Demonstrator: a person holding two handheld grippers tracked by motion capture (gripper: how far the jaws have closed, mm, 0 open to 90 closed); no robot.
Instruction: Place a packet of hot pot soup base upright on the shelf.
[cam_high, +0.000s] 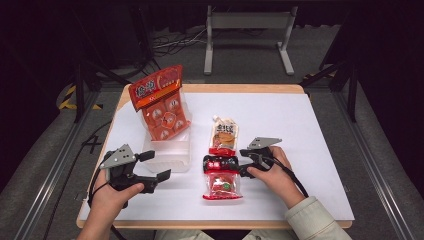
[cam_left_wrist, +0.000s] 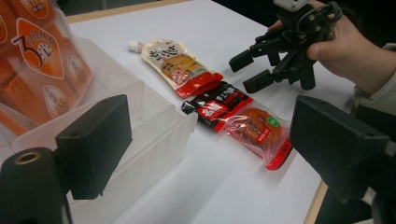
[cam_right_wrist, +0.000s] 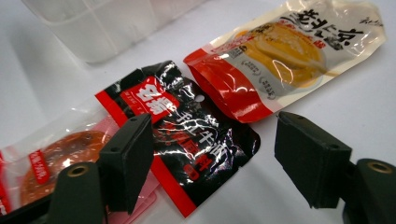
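On the left of the white worktop (cam_high: 310, 150) our left tongs (cam_high: 152, 165) hover with jaws spread and nothing between them, just beside the clear plastic bin (cam_high: 167, 155), a stiff, smooth-walled box. A big orange snack bag (cam_high: 160, 102) stands in it, glossy and puffy.

At the middle lies the black sachet (cam_right_wrist: 187, 135), which we judge to be the piece in hand. It is a small, flat foil packet, crinkled and shiny, resting partly on top of the clear pouch (cam_high: 222, 186) with its reddish round filling and red-edged seal. It should be light and limp (and slick under the pads), so we would take it by its free right edge, across the flat seam, not the middle.

Just behind it is the cream spouted pouch (cam_high: 223, 134), soft and plump, with a red base.

Our right tongs (cam_high: 243, 161) sit low beside the sachet, jaws spread and straddling its edge, not yet pressing.
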